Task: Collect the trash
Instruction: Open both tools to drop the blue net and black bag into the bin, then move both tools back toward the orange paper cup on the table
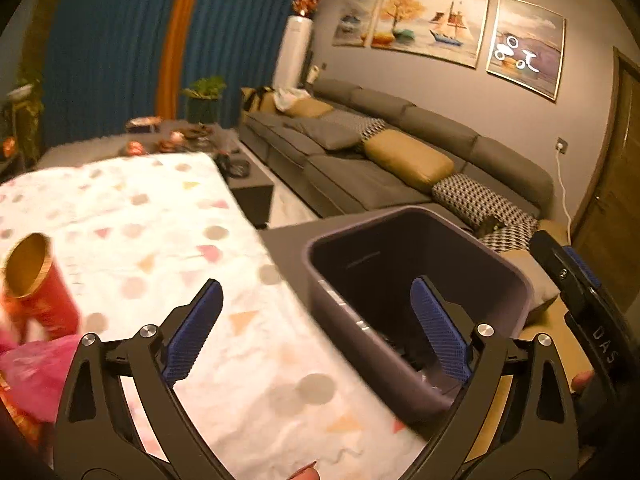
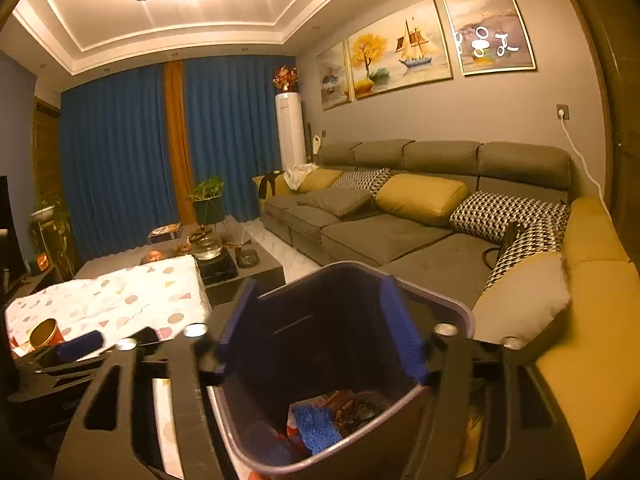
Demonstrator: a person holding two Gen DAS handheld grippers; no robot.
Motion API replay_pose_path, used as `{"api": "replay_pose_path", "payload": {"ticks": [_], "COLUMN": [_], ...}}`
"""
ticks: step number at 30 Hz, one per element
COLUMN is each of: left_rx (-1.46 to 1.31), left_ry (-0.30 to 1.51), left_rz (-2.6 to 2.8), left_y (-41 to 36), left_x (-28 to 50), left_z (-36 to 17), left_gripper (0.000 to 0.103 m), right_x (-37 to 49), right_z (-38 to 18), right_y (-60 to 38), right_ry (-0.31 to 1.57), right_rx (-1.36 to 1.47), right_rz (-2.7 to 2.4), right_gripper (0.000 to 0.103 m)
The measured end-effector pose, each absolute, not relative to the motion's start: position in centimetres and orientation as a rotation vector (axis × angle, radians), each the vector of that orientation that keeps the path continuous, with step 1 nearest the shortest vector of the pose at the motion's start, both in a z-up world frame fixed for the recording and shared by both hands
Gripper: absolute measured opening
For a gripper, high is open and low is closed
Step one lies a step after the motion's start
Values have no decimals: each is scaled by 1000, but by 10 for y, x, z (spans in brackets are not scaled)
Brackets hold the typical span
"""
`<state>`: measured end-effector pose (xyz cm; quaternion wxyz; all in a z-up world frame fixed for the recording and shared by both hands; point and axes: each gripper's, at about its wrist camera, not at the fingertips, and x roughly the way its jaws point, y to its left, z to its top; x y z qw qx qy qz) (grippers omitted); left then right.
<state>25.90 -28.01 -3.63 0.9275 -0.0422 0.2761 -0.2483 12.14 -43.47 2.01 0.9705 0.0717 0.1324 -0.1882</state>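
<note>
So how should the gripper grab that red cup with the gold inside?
Pinch the red paper cup across its round sides, about halfway down, coming from the side that faces the left gripper. It looks tilted on the patterned tablecloth with its open mouth up, so the thin rim would likely squash.

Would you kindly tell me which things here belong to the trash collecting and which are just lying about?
Belongs to the job:
- purple bin, with scraps already in its bottom
- red paper cup on the patterned tablecloth
- pink wrapper beside the cup
- left claw and right claw, both open

Just lying about:
- sofa and cushions
- glass teapot
- potted plant
</note>
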Motion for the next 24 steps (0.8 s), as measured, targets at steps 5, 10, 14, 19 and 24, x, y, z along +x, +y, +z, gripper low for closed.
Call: {"api": "replay_pose_path", "payload": {"ticks": [5,10,14,19,24], "left_rx": [-105,-116,-107,-89,-91], "left_ry": [535,508,487,456,450], "left_rz": [-437,-362,-292,-194,-100], "left_y": [-243,-196,-156,-114,-71], "left_x": [234,207,185,162,146], "left_z": [-31,-26,-23,-21,-24], "left_gripper": [97,97,97,97,97], "right_x": [102,88,78,70,65], "right_z": [21,24,25,25,22], "right_y": [-418,-395,-368,-329,-290], "right_ry": [262,250,242,247,258], "right_rx": [124,124,119,94,67], "right_rz": [-389,-350,-296,-231,-168], "right_gripper": [80,84,85,86,86]}}
